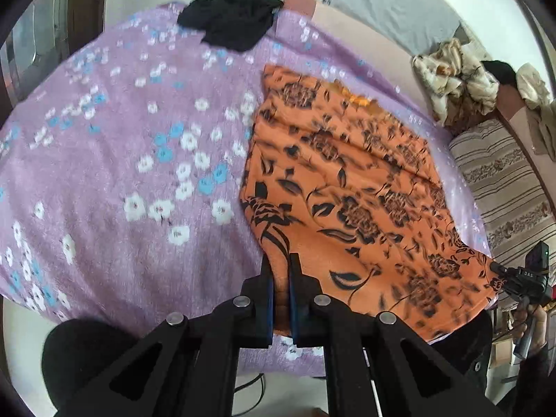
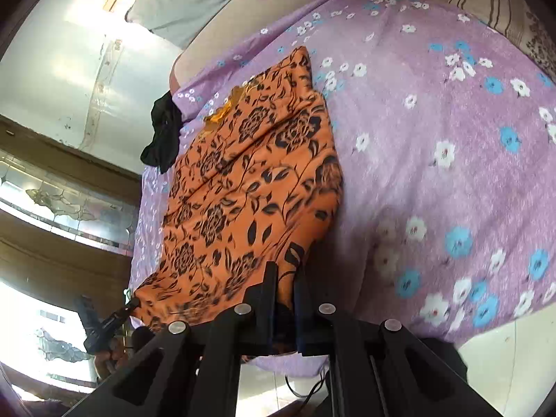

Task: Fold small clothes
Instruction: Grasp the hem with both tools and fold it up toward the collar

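Lilac bedspread with white and blue flowers [image 1: 114,160] covers a bed where an orange cloth printed with black roses [image 1: 347,187] lies spread flat. Left gripper [image 1: 280,264] and right gripper [image 2: 285,272] each pinch its near edge, fingers closed on fabric. Crumpled black garment [image 1: 231,17] sits at the far edge.
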The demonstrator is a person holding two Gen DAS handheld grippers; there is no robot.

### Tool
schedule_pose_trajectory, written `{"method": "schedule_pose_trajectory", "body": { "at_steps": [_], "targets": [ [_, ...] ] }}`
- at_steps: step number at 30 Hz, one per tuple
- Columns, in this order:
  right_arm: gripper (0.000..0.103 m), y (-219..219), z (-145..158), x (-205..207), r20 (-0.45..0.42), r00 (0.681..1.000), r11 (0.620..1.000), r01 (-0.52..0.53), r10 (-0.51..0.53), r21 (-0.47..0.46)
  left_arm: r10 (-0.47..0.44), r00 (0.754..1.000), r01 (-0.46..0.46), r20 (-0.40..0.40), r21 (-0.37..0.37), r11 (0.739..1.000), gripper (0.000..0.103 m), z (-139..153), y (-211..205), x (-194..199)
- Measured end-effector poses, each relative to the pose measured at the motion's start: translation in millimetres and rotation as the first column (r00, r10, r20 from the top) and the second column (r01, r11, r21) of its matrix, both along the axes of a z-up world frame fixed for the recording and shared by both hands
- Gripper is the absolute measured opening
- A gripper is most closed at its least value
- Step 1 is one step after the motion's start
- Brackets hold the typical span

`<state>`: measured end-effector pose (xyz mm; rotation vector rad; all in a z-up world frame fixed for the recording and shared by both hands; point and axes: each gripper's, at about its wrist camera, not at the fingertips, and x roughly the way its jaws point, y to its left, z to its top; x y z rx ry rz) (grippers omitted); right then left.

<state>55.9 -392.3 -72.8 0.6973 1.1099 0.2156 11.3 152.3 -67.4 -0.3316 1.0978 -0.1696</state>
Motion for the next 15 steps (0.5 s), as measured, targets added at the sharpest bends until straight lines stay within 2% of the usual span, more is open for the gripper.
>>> {"method": "schedule_pose_trajectory", "body": {
  "at_steps": [4, 7, 9, 11, 14, 15],
  "targets": [
    [0.008, 2, -48, -1, -0.123, 0.992, 1.0, 0.012, -0.01, 0.021, 0.005, 0.984, 0.002, -0.175, 0.043, 0.999, 0.007, -49, -5, 0],
    [0.008, 3, -66, -5, -0.161, 0.987, 0.999, 0.019, -0.011, 0.048, -0.009, 0.988, 0.015, -0.153, 0.034, 0.999, 0.007, -43, -5, 3],
    [0.008, 1, -62, -1, -0.145, 0.989, 0.998, 0.018, -0.009, 0.061, -0.019, 0.992, 0.022, -0.124, 0.024, 0.999, 0.007, -30, -4, 14],
    [0.008, -2, -50, 10, -0.098, 0.995, 0.996, 0.026, -0.017, 0.089, -0.024, 0.998, 0.024, -0.061, 0.001, 1.0, 0.007, -7, -1, 31],
    [0.007, -4, -13, 54, 0.024, 0.999, 0.995, 0.019, -0.021, 0.103, -0.033, 0.996, 0.035, 0.078, -0.02, 0.999, 0.007, 43, 4, 81],
    [0.006, -7, -3, 69, 0.061, 0.997, 0.993, 0.029, -0.036, 0.119, -0.027, 0.991, 0.03, 0.128, -0.016, 0.999, 0.004, 59, 5, 100]
  ]
}}
